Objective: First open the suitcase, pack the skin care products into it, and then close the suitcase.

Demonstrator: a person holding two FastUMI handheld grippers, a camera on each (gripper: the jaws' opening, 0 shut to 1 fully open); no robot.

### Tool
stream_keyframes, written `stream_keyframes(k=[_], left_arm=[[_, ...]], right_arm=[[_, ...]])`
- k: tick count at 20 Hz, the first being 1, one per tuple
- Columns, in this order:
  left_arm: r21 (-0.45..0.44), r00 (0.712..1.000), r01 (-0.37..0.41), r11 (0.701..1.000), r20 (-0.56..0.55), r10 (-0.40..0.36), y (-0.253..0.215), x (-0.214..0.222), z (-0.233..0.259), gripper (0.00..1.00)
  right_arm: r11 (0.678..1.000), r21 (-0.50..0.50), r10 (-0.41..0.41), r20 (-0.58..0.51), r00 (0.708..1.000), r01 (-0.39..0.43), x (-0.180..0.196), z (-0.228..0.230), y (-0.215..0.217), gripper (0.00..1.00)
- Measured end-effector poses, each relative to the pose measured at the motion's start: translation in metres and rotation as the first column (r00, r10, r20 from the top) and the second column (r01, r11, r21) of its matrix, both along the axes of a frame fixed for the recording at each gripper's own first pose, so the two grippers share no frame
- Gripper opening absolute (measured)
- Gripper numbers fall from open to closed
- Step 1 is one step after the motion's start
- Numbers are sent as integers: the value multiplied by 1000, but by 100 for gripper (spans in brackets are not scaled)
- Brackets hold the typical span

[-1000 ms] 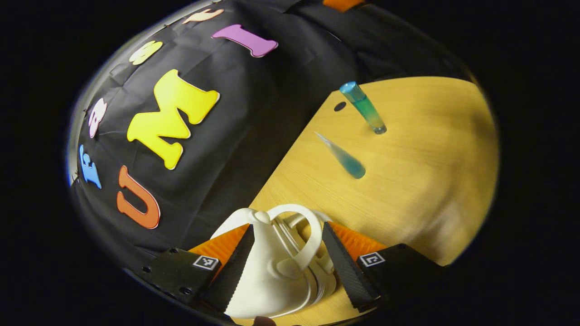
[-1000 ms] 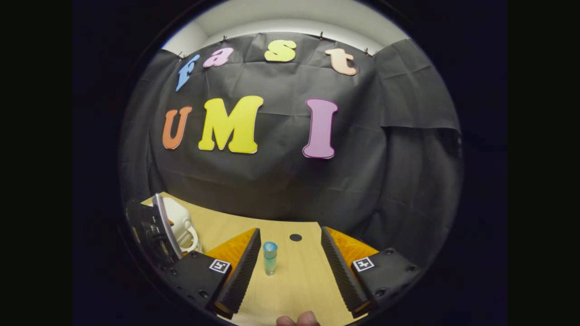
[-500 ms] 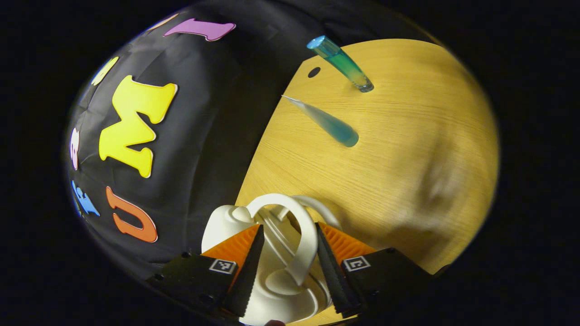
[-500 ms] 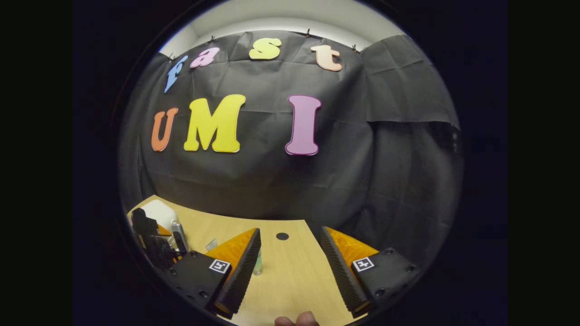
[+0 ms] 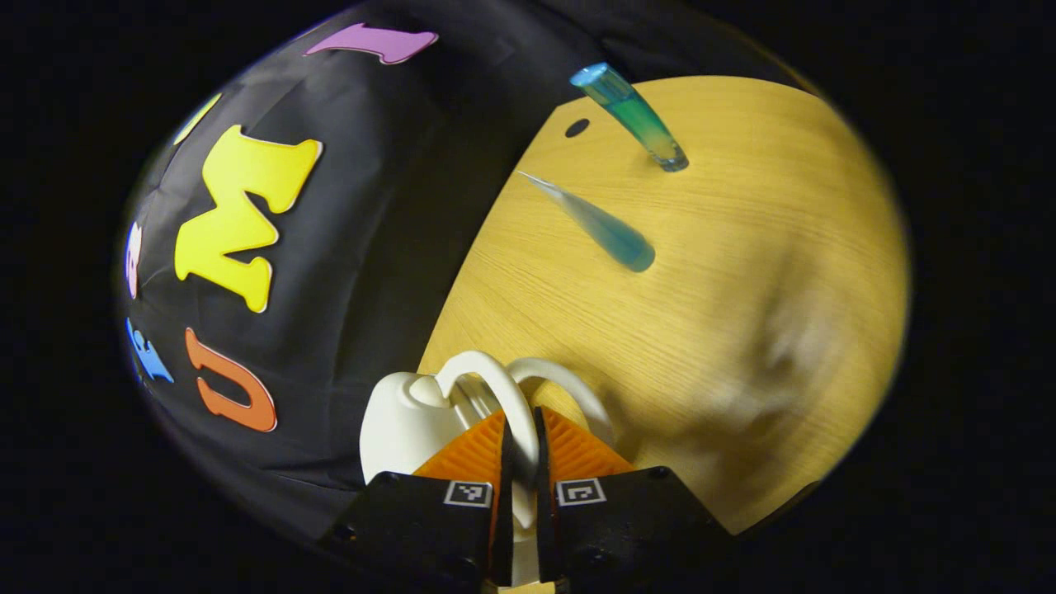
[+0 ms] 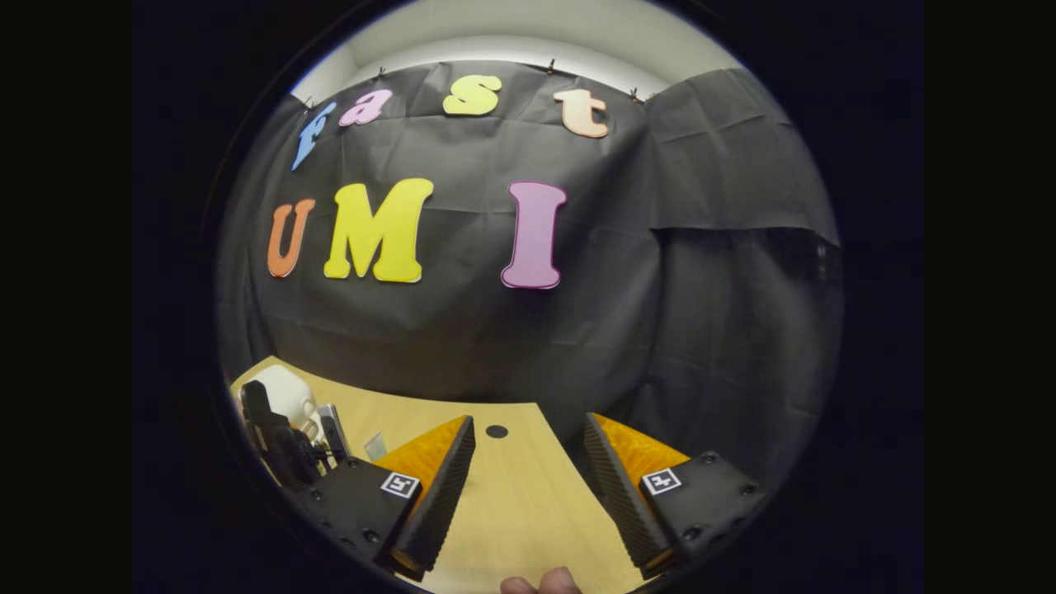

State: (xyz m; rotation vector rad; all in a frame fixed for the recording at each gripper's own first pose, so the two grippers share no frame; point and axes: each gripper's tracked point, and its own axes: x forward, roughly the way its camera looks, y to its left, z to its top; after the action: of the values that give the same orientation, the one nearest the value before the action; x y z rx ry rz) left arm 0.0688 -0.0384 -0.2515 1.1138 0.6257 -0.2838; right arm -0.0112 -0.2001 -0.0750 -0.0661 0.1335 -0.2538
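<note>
The left claw (image 5: 521, 462) hides the suitcase (image 5: 404, 421) base; table (image 5: 767, 346) patch blurred.

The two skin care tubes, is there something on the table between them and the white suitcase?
Nothing visible. In the left gripper view, only bare table lies between the tubes and the suitcase, whose handle the left gripper clamps.

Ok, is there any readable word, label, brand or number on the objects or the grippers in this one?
Left gripper, shut on the suitcase handle: a square code marker on each finger, no words.
Right gripper: same kind of square marker, no words.
Blue-green bottle: no label readable.
Tapered tube: no label readable.
White suitcase: no text visible.
</note>
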Motion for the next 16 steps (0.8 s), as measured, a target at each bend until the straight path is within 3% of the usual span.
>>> stream_keyframes(k=[3, 6, 11, 14, 16], left_arm=[[-106, 994, -39, 994, 93, 49, 9, 3, 43, 9], [-267, 965, -50, 962, 235, 116, 32, 8, 106, 5], [-560, 896, -29, 828, 353, 271, 106, 21, 179, 4], [-632, 872, -3, 775, 378, 312, 155, 21, 202, 4], [-664, 839, -3, 748, 405, 363, 198, 23, 212, 4]], right_arm=[[1000, -2, 7, 12, 1000, -7, 0, 12, 12, 79], [999, -5, 45, 31, 999, -44, 6, 29, 40, 79], [992, -3, 123, 52, 991, -123, 19, 50, 104, 79], [984, 0, 176, 41, 984, -176, 24, 54, 143, 79], [978, -9, 211, 24, 977, -210, 26, 53, 168, 79]])
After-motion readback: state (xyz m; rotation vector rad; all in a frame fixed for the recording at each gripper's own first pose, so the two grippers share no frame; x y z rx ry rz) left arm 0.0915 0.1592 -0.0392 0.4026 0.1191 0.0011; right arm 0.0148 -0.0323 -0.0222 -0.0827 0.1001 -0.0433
